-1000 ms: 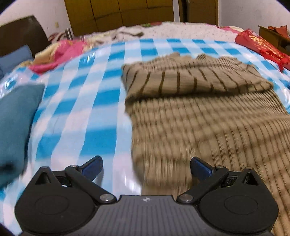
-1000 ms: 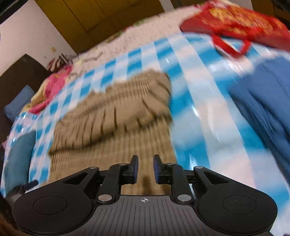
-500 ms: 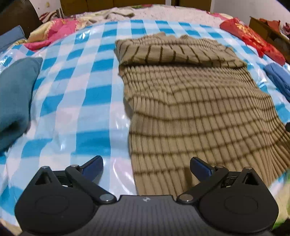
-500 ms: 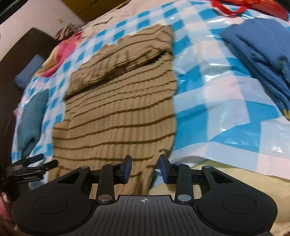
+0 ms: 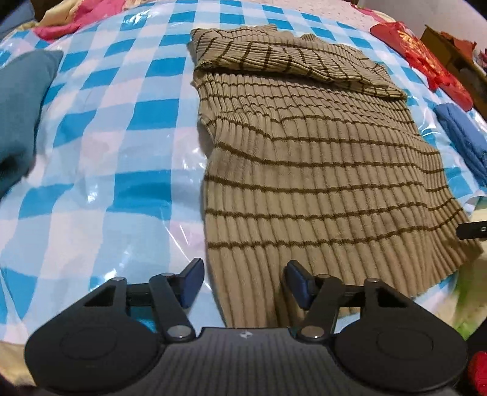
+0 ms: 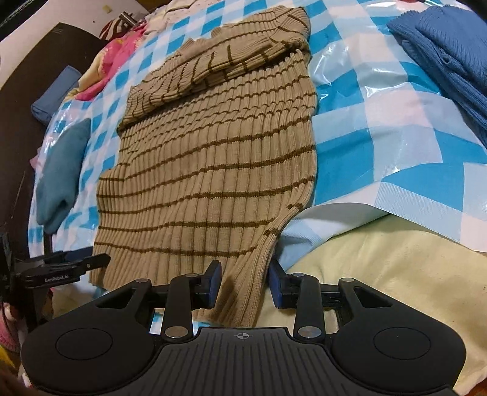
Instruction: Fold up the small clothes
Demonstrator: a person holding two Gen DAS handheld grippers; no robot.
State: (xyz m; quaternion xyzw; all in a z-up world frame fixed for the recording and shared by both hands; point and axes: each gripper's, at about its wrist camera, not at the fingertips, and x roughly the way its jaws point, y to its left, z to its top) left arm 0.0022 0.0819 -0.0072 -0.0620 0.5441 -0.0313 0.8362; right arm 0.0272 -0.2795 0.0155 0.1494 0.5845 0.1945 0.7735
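Observation:
A tan ribbed sweater with dark brown stripes (image 5: 313, 170) lies flat on a blue and white checked plastic sheet (image 5: 115, 146), its top part folded down over the body. My left gripper (image 5: 242, 281) is open, with the sweater's near left hem corner between its fingers. In the right wrist view the sweater (image 6: 213, 158) reaches down to my right gripper (image 6: 245, 281), which is open with the near right hem corner between its fingers. The left gripper also shows there at the left edge (image 6: 61, 269).
A teal cloth (image 5: 21, 106) lies at the left of the sheet. Blue folded clothes (image 6: 447, 48) lie at the right. A red bag (image 5: 426, 61) and pink fabric (image 5: 73, 18) are at the far side. Pale yellow bedding (image 6: 380, 274) shows beyond the sheet's near edge.
Both grippers have pulled back to the sweater's near hem. The right gripper has opened wider around the hem corner; the left one has narrowed somewhat around its corner.

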